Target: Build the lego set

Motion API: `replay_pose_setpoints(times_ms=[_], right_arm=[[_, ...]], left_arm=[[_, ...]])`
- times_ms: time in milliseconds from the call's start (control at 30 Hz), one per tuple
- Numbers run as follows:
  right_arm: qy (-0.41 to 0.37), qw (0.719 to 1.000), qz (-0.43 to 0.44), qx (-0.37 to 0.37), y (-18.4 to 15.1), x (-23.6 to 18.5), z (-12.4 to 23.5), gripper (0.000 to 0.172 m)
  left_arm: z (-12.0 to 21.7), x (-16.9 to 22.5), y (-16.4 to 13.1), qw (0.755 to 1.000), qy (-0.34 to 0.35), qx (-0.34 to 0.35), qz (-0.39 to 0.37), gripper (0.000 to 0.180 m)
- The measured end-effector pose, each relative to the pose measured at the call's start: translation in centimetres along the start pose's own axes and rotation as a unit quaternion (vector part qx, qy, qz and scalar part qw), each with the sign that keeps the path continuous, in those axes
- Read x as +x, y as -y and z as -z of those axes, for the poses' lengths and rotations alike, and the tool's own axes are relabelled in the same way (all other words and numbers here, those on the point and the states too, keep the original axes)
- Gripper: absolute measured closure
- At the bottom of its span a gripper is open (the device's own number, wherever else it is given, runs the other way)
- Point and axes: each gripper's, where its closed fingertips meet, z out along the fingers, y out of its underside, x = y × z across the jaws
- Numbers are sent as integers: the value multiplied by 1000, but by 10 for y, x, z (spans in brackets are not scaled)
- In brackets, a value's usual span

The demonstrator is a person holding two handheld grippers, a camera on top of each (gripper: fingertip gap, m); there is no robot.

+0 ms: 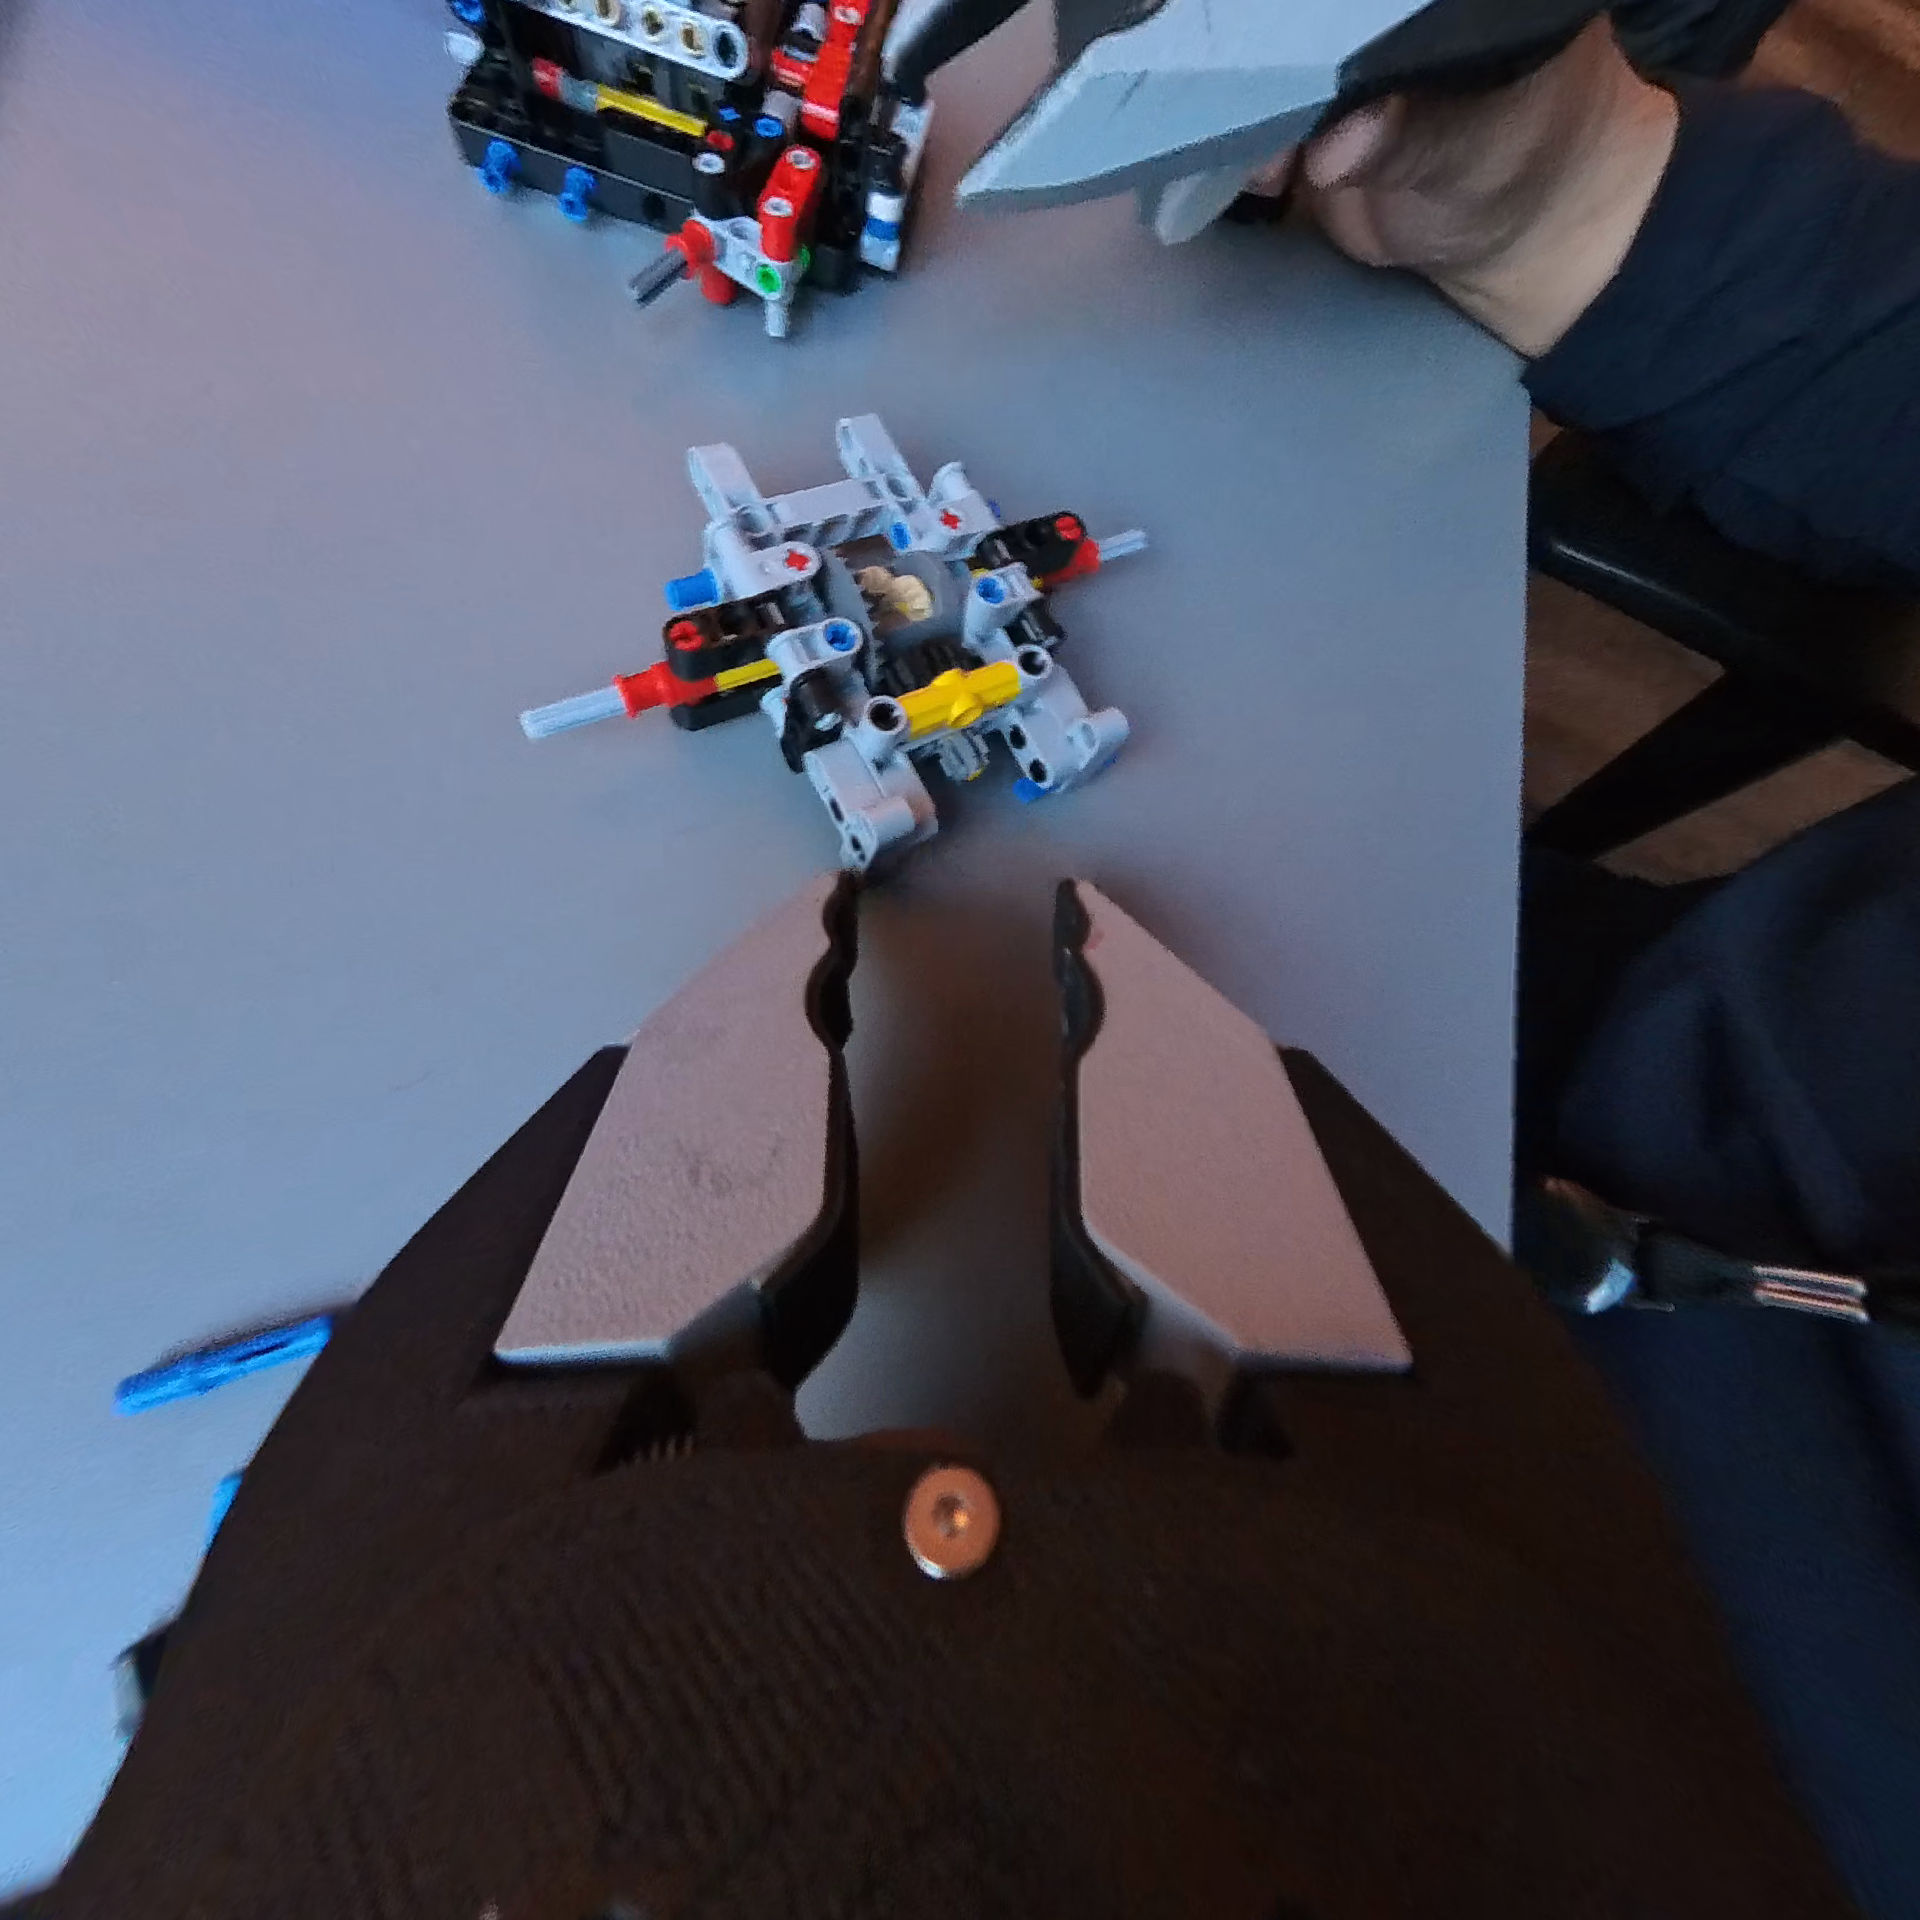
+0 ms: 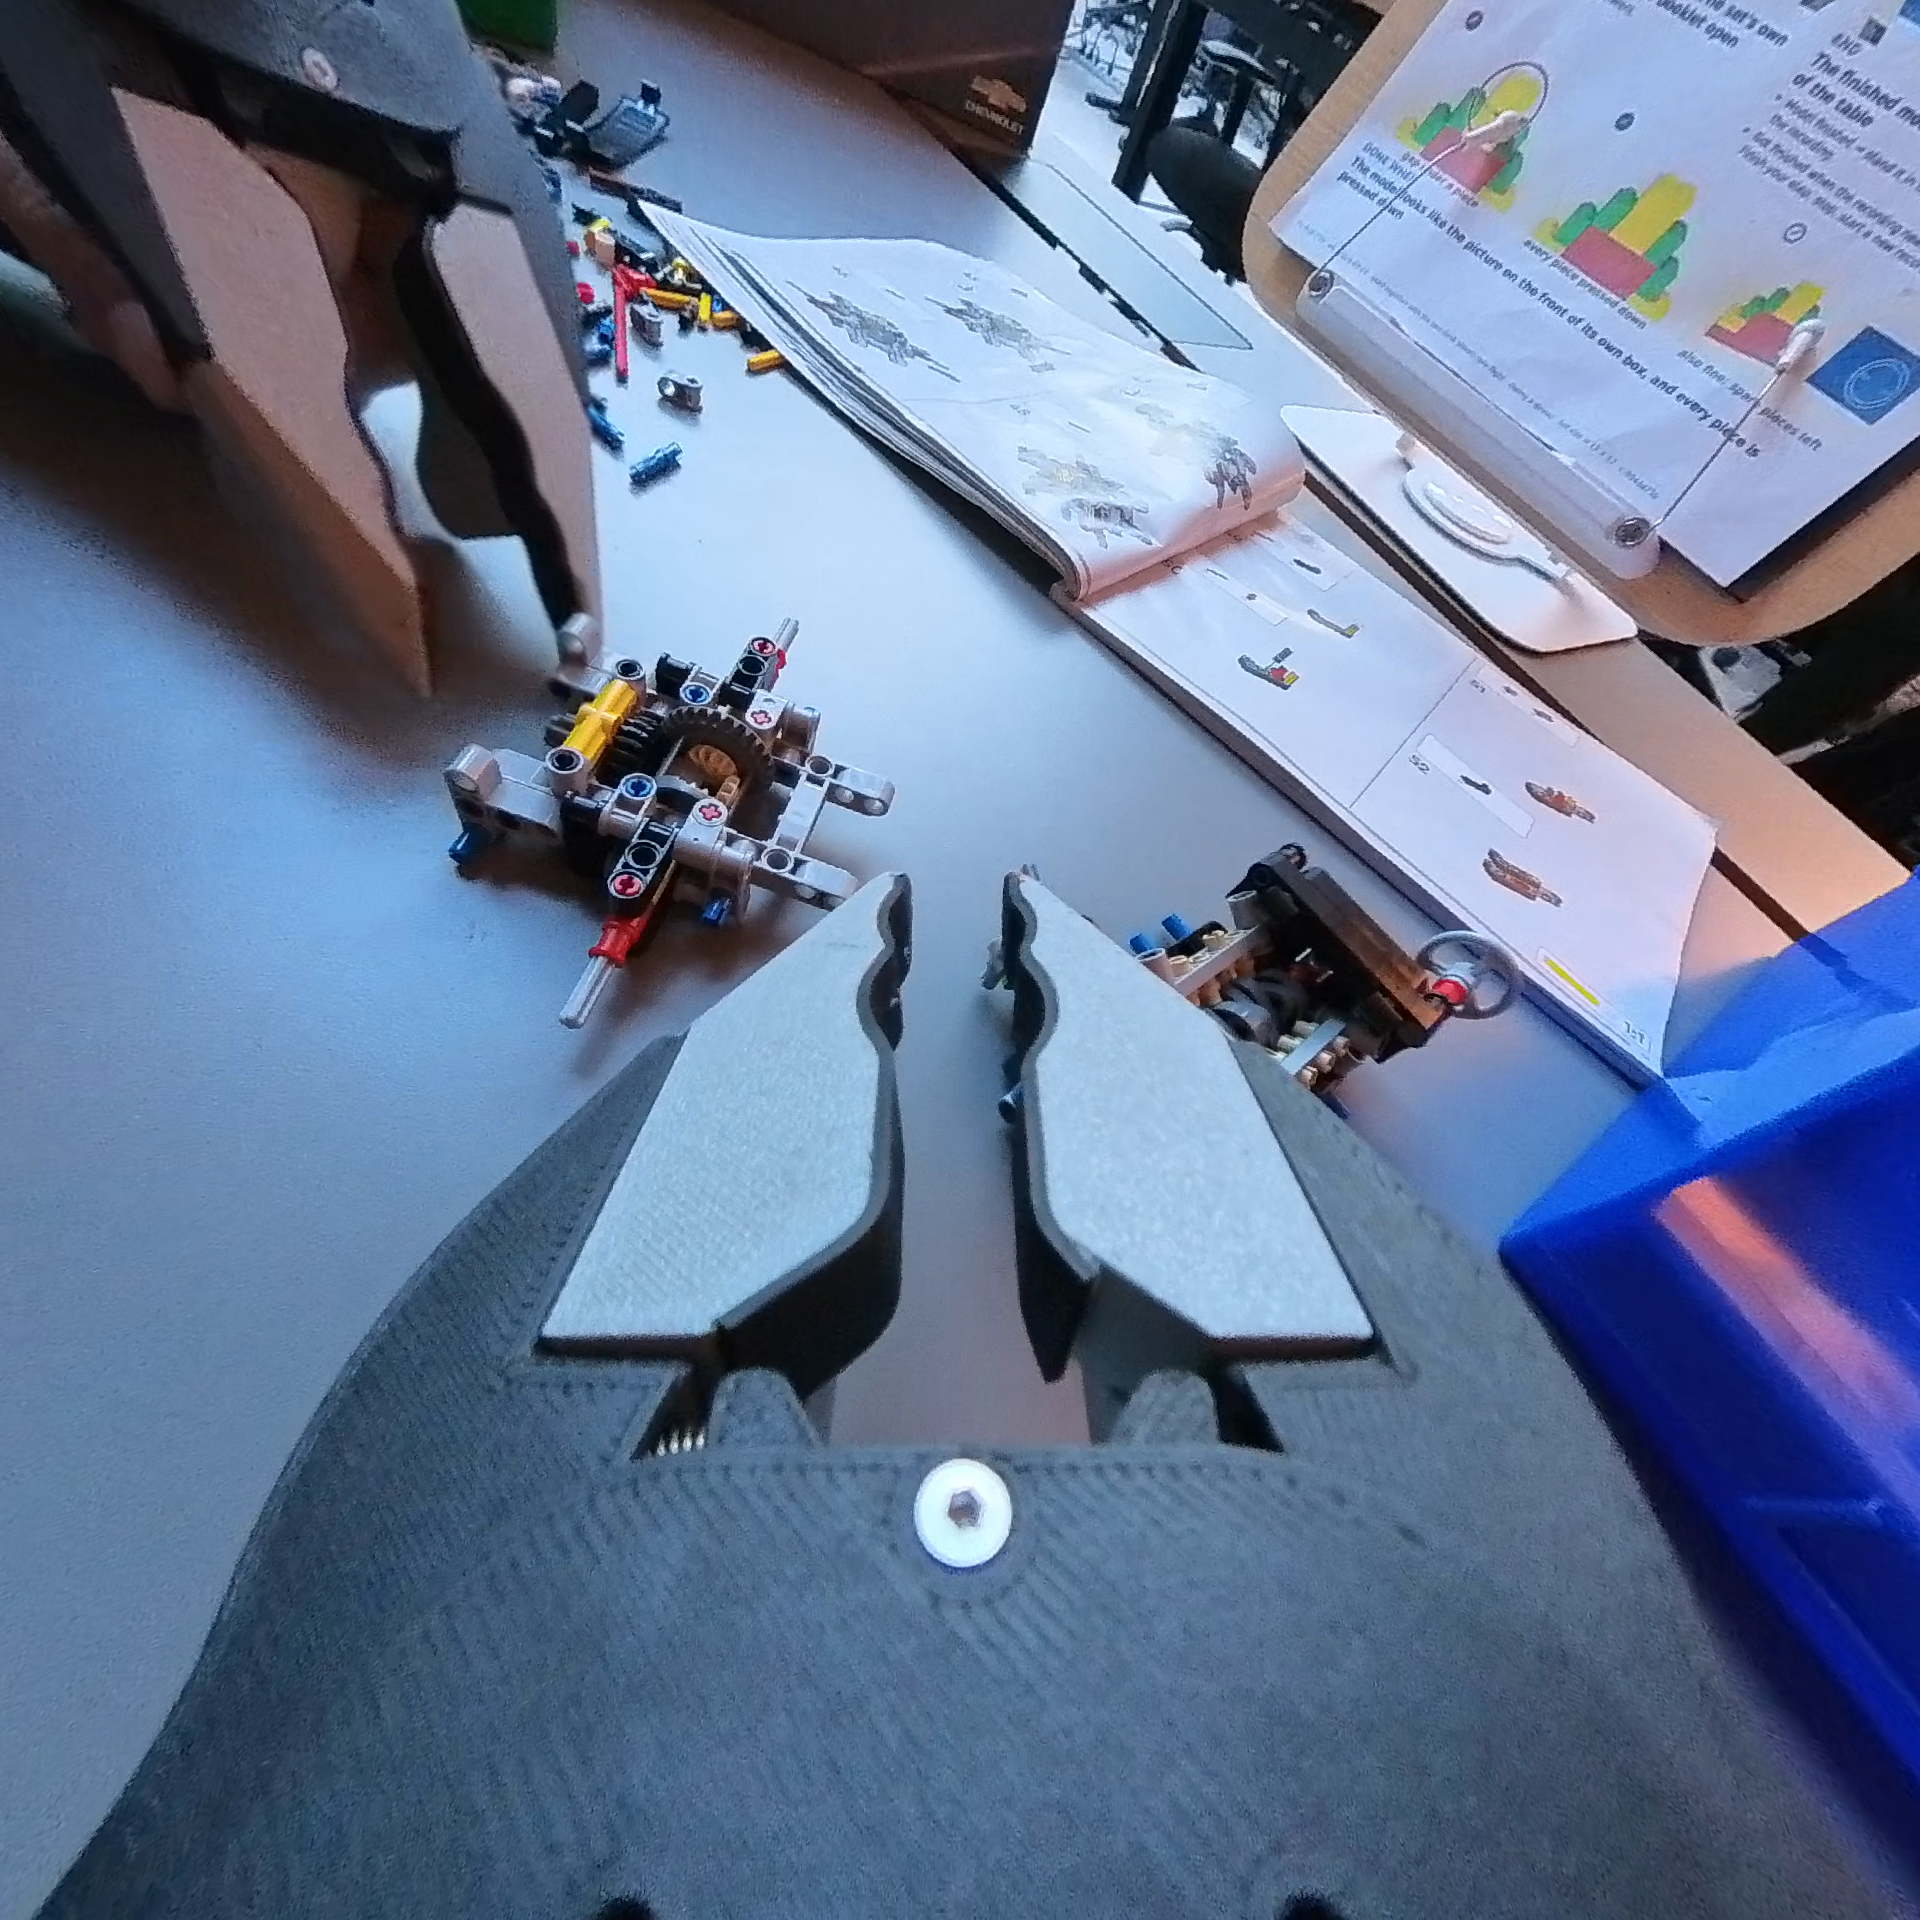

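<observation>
A small grey brick assembly (image 1: 862,623) with a yellow connector, red axle ends and a dark gear lies flat on the grey table (image 1: 312,623). My left gripper (image 1: 956,888) is open and empty just short of it, with its left fingertip (image 1: 844,894) at the assembly's near corner. The right wrist view shows the same assembly (image 2: 675,790) with the left gripper (image 2: 497,649) standing over its far end. My right gripper (image 2: 956,883) has a narrow bare gap between its pads and holds nothing. A larger black and red assembly (image 2: 1340,966) sits just right of it, partly behind its right finger; it also shows in the left wrist view (image 1: 707,135).
An open instruction booklet (image 2: 987,395) lies behind the assemblies, with several loose pieces (image 2: 644,301) beyond it. A blue bin (image 2: 1745,1299) stands at the right and a stand with a printed sheet (image 2: 1558,260) at the back right. The table edge (image 1: 1522,727) runs along the right. Blue pieces (image 1: 218,1361) lie near left. The left gripper's tips are roughly 12 cm from the right gripper's.
</observation>
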Motion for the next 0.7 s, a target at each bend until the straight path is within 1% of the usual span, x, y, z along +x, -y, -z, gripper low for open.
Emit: replay_pose_setpoints(times_ms=[167, 267, 367, 433, 500, 600, 700], right_arm=[[-1, 1000, -6, 5, 1, -1, 3, 158], [0, 1000, -11, 14, 3, -2, 6, 159], [2, 1000, -20, 20, 4, -1, 7, 159], [2, 999, -27, 23, 5, 0, 8, 159], [4, 999, -34, 27, 6, 0, 7, 160], [7, 999, -38, 27, 7, 1, 6, 162], [4, 999, -37, 22, 6, 1, 5, 163]], left_arm=[[-6, 38, -5, 999, -40, -6, 0, 145], [0, 61, -18, 999, -36, -6, 1, 145], [14, 71, -36, 1000, 2, -5, -14, 144], [28, 68, -48, 999, 33, -2, -9, 144], [42, 58, -57, 998, 58, 3, 12, 144], [66, 28, -65, 992, 113, 10, 49, 144], [93, -5, -62, 982, 170, 29, 74, 146]])
